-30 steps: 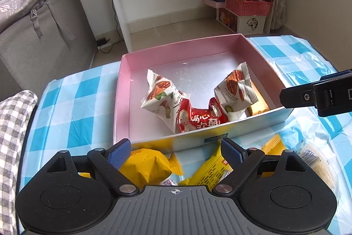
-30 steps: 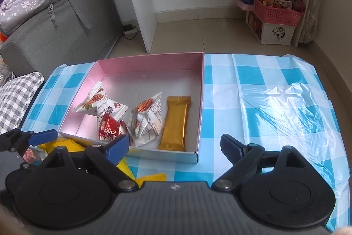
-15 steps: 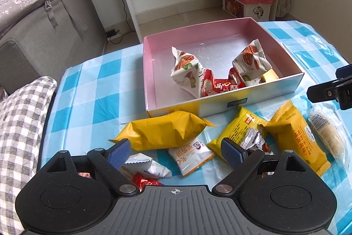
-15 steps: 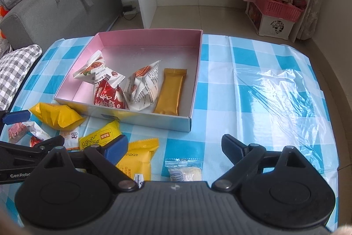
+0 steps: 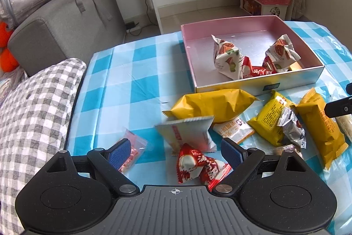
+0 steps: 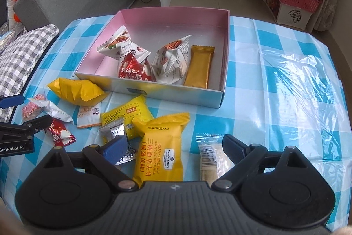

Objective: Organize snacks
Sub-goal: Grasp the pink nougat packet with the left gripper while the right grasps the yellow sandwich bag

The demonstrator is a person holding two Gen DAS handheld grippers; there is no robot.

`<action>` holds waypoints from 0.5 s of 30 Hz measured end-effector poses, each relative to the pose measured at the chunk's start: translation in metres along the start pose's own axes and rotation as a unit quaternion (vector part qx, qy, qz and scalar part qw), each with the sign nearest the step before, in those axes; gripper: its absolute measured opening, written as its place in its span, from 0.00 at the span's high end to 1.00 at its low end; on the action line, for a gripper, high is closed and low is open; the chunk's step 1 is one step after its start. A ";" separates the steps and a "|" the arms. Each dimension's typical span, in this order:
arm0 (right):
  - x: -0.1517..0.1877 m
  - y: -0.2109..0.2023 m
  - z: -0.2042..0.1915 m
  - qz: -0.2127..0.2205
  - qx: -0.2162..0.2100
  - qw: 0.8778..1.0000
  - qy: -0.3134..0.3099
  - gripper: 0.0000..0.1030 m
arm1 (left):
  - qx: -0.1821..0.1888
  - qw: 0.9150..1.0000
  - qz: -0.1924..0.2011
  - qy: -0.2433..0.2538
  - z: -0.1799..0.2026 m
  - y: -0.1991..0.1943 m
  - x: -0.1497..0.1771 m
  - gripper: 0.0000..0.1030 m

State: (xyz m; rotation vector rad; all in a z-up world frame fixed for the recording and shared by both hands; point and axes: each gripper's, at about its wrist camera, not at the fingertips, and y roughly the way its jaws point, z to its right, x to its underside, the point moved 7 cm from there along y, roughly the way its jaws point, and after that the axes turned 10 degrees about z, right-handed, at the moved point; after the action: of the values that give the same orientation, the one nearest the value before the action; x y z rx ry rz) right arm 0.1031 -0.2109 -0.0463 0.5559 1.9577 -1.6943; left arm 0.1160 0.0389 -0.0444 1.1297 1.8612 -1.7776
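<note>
Snacks: your loose packets lie scattered on the checked tablecloth (image 6: 275,116) just in front of the pink box (image 6: 224,41)
Pink box: it holds two white pouches, a red packet (image 6: 135,71) and a gold bar (image 6: 199,67)
Your left gripper (image 5: 176,150): jaws wide, holding nothing, a red pouch (image 5: 198,166) on the cloth between its fingers
Your right gripper (image 6: 172,145): jaws wide, holding nothing, over the yellow waffle sandwich pack (image 6: 161,147); a clear-wrapped biscuit (image 6: 209,160) lies by its right finger
</note>
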 end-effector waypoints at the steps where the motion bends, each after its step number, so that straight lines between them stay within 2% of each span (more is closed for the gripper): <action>1: 0.001 0.001 -0.002 -0.003 -0.002 1.000 -0.001 0.10 | -0.003 1.000 -0.001 -0.004 -0.005 0.000 0.001 0.12; 7: 0.009 0.009 -0.014 -0.025 -0.012 1.000 -0.004 0.10 | 0.007 1.000 -0.017 -0.021 -0.027 0.001 0.010 0.12; 15: 0.018 0.019 -0.022 -0.048 -0.007 0.999 -0.013 0.11 | -0.010 0.999 -0.019 -0.037 -0.065 0.016 0.023 0.15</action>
State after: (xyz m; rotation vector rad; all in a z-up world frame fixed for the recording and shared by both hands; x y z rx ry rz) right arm 0.0978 -0.1862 -0.0698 0.4374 2.0055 -1.7342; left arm 0.1313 0.1057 -0.0605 1.0138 1.8645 -1.7908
